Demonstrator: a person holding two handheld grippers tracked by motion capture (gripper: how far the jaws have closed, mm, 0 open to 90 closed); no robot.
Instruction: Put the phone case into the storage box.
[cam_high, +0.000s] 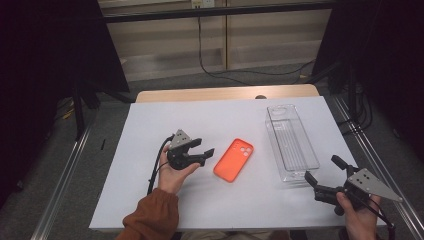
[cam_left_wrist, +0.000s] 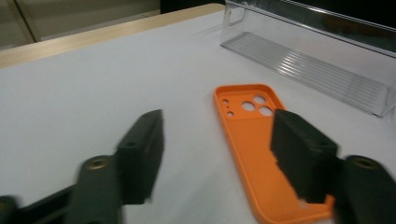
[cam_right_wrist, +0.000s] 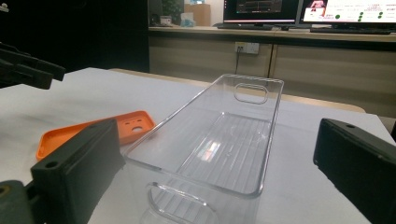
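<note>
Orange case (cam_high: 233, 159) partly hidden behind left gripper (cam_high: 206, 150), mid-table, jaws apart, clear tray (cam_high: 291, 141) near right edge lay empty, right gripper (cam_high: 322, 169) jaws apart.

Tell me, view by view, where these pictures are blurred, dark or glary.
High view: dark at both upper corners, white table evenly lit. Left gripper view: the near black jaws are smeared soft, orange case sharper. Right gripper view: a bright glare patch on the clear tray floor, jaws slightly soft.

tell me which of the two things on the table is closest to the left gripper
The orange phone case, lying flat just past the left gripper. The clear tray lies farther off, by the right gripper.
</note>
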